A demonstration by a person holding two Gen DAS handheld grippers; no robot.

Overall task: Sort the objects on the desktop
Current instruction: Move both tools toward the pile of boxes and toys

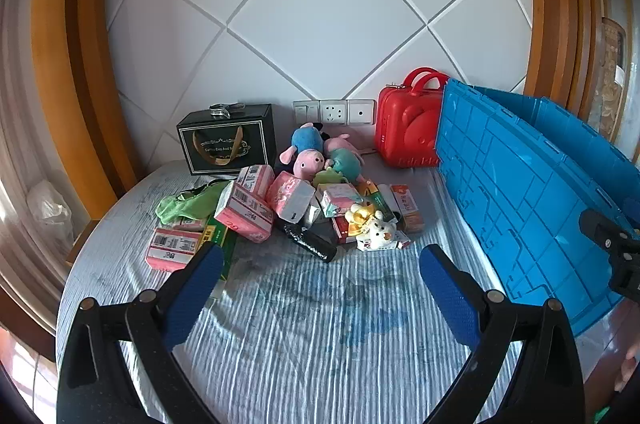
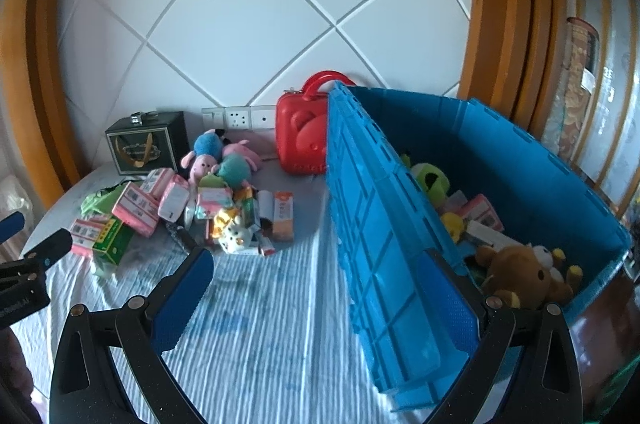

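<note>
A: Where were we w/ the sorting?

B: In between picks, I think. Our left gripper (image 1: 320, 274) hung over the striped cloth (image 1: 304, 324), fingers wide apart, nothing in them. Our right gripper (image 2: 324, 288) was the same — fingers apart, empty, near the blue bin (image 2: 560, 160).

A: And the stuff to sort?

B: Still a big pile at the back of the table, near the wall. Pink tissue packs (image 1: 244, 208), the pig plushies (image 1: 308, 160), a little white bear toy (image 1: 380, 232), a black tube thing (image 1: 310, 242), some small boxes. The black tube and the white bear lay closest to the left gripper.

A: So next?

B: We guessed a reach fwd to the front of the pile, fingers kept open, then a close on one thing — prob. the tube or the bear. The pile was messy, so we'd need to pick one w/o dragging its neighbors.

A: What did each cam see?

B: The left cam only saw the bin's lid flap (image 1: 520, 184) from outside. The right cam looked inside — a brown teddy (image 2: 524, 276), a green toy (image 2: 430, 180), a pink pack (image 2: 482, 210) already in there. Both saw the red case (image 2: 302, 140) and black gift box (image 2: 148, 144) by the wall.
</note>
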